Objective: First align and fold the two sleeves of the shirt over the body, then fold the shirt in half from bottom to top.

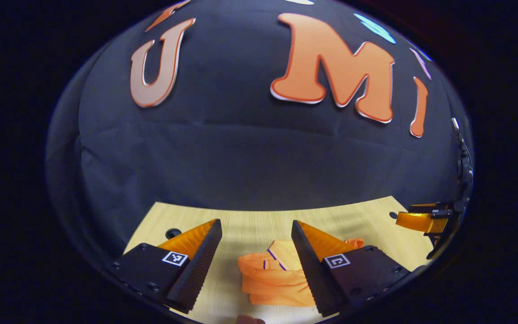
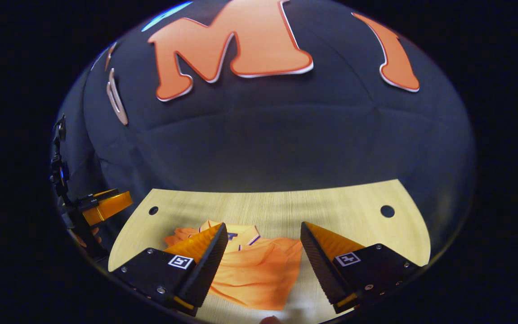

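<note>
the orange shirt (image 2: 252,270) lies crumpled on the pale wooden table (image 2: 331,207), bunched into soft folds with a dark-trimmed collar (image 2: 241,236) at its far edge. in the right gripper view, the right gripper (image 2: 263,243) hovers above the shirt with its fingers spread wide and nothing held between them; one finger (image 2: 205,261) overlaps the shirt's edge in the picture, while the other stands over bare table beside the shirt. two small round holes (image 2: 387,211) mark the table beyond the shirt, one to each side of it. the left gripper shows far off past the table's edge, away from the shirt, too small there to judge.

in the left gripper view, the left gripper (image 1: 256,238) hangs above the table with its fingers also spread apart and empty. the shirt (image 1: 272,279) sits between them, crowding toward one finger (image 1: 308,265), which hides part of the cloth. the right gripper (image 1: 425,220) appears beyond the shirt near the table's far corner. a dark hole (image 1: 173,233) lies beside the other finger, well apart from the shirt.
</note>
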A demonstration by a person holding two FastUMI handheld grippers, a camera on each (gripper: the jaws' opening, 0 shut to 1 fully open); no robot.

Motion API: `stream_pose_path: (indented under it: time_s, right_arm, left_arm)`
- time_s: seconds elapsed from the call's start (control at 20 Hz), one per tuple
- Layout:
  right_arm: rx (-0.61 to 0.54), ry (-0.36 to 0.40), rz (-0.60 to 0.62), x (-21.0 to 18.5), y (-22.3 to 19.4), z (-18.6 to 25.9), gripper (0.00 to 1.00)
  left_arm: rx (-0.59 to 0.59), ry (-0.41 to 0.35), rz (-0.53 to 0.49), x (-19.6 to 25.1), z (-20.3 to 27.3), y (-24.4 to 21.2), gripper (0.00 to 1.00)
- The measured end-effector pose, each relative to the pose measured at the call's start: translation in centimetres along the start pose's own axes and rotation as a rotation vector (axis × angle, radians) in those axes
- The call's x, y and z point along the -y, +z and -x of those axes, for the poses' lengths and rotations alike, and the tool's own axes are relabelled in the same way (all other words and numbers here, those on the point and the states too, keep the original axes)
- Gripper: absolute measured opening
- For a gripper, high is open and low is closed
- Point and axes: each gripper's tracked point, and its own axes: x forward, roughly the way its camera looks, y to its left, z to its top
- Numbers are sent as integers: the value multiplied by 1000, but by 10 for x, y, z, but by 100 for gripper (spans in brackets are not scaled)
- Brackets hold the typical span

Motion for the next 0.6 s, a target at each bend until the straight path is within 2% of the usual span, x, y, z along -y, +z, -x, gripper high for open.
stream_pose_path:
  time_s: [0.1, 0.2, 0.4, 0.6]
  right_arm:
    - [64, -6, 5, -3, 10, 23, 99]
    - [130, -16, 9, -6, 23, 47, 99]
    - [253, -33, 53, -15, 38, 88, 99]
    - [326, -16, 80, -29, 43, 136, 99]
  left_arm:
    - [64, -18, -7, 13, 31, 16, 94]
    - [120, -14, -23, 23, 58, 33, 98]
    - [238, -7, -58, 41, 105, 53, 98]
    - [336, -21, -36, 49, 157, 69, 97]
